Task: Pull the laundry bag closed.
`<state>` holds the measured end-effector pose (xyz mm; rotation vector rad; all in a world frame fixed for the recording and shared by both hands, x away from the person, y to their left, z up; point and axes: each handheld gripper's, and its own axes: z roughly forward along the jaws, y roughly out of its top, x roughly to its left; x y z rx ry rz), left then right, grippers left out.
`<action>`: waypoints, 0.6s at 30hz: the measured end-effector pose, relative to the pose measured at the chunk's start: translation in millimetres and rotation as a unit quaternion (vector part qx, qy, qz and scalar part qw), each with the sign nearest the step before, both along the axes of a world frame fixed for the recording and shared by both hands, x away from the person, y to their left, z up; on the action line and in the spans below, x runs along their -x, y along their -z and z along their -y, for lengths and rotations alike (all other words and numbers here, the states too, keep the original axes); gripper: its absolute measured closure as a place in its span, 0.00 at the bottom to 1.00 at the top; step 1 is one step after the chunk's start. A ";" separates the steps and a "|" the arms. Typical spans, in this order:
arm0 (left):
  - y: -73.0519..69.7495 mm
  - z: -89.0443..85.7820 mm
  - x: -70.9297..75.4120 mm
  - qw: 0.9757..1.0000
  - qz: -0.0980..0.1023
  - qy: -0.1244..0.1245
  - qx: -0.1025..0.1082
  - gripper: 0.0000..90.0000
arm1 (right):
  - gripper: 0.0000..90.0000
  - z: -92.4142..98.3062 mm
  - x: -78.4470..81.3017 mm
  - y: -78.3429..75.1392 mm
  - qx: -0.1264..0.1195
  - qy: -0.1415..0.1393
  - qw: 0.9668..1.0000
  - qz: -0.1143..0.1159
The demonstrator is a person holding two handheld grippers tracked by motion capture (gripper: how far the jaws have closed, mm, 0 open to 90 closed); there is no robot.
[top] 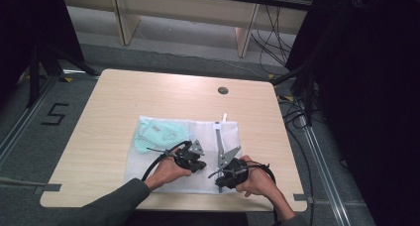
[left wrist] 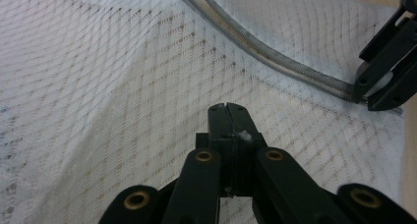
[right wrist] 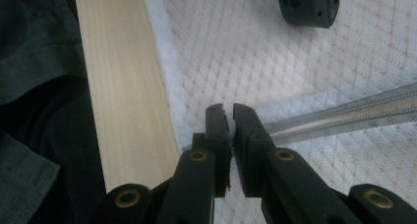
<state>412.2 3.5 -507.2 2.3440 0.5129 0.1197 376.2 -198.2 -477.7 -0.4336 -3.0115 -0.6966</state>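
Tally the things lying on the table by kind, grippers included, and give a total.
White mesh bag: 1
Pale green packet inside the bag: 1
Grippers: 2, left gripper and right gripper
Total: 4

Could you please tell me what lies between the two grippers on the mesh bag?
In the high view, the bag's grey zipper runs between the left gripper and right gripper, over white mesh.

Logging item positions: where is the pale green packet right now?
In the high view, the pale green packet lies inside the white mesh bag's far-left corner, just beyond the left claw.
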 end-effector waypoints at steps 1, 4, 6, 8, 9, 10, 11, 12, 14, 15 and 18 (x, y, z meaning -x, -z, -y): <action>0.0 -0.1 0.0 1.000 0.001 0.001 0.000 1.00 | 0.96 0.2 0.3 -0.2 0.002 0.000 1.000 0.000; 0.1 0.0 -0.1 1.000 0.001 0.001 0.000 1.00 | 0.96 1.4 0.1 -0.6 0.002 0.001 1.000 0.003; 0.2 0.1 -0.3 1.000 0.008 0.008 0.001 1.00 | 0.96 3.1 0.6 -1.7 0.002 0.004 1.000 -0.001; 1.7 1.3 0.9 1.000 0.009 0.002 0.019 0.97 | 0.96 3.7 0.8 -2.1 -0.001 0.008 1.000 0.000; 1.5 0.8 2.0 1.000 0.000 -0.001 0.021 0.95 | 0.96 4.0 0.7 -2.9 0.000 0.011 1.000 0.001; 1.1 0.5 2.9 1.000 -0.001 0.002 0.020 0.92 | 0.96 4.2 0.4 -3.4 0.000 0.013 1.000 0.001; 0.7 0.5 4.7 1.000 -0.001 0.009 0.020 0.87 | 0.96 4.9 0.2 -4.7 -0.001 0.017 1.000 0.001; 0.2 0.6 7.6 1.000 -0.003 0.015 0.020 0.87 | 0.96 4.9 0.2 -4.7 -0.001 0.017 1.000 0.001; -1.6 0.6 16.6 0.999 -0.014 0.023 0.029 0.79 | 0.96 5.7 -0.2 -6.3 -0.011 0.022 1.000 0.006; -3.8 0.2 22.6 0.999 -0.014 0.033 0.034 0.77 | 0.96 6.3 -0.4 -8.2 -0.012 0.023 1.000 0.007; -8.9 1.5 36.1 0.998 -0.014 0.046 0.046 0.73 | 0.96 7.7 0.1 -10.7 -0.021 0.030 0.999 0.011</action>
